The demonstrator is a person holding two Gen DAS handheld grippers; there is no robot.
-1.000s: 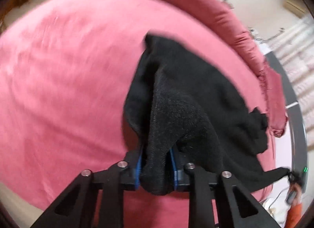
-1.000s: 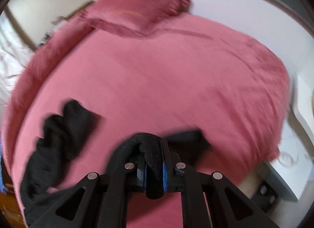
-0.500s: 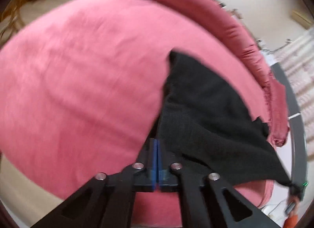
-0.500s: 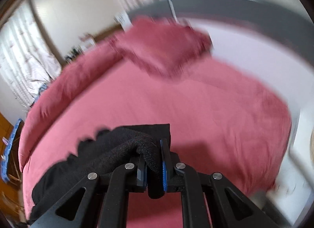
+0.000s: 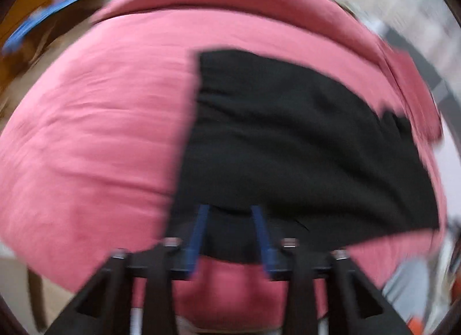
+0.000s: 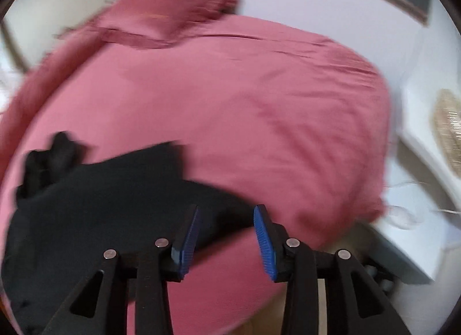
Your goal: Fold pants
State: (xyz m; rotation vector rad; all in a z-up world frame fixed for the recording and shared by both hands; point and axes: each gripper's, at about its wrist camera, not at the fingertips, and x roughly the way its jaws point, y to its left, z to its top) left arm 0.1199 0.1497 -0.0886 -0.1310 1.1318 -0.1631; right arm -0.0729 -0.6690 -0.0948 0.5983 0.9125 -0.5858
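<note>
Black pants [image 5: 302, 144]: 1 pair, spread flat on the pink bedspread [image 5: 95, 139], toward its right half in the left wrist view; in the right wrist view they lie at lower left [image 6: 95, 208] with a bunched end at far left.

Left claw [image 5: 230, 211]: spread wide, blue pads either side of the pants' near edge; blur hides whether they touch it.

Right claw [image 6: 226, 211]: wide, gripping nothing, at the pants' near corner.

Pink pillow [image 6: 161, 18]: 1, at the bed's far end.
</note>
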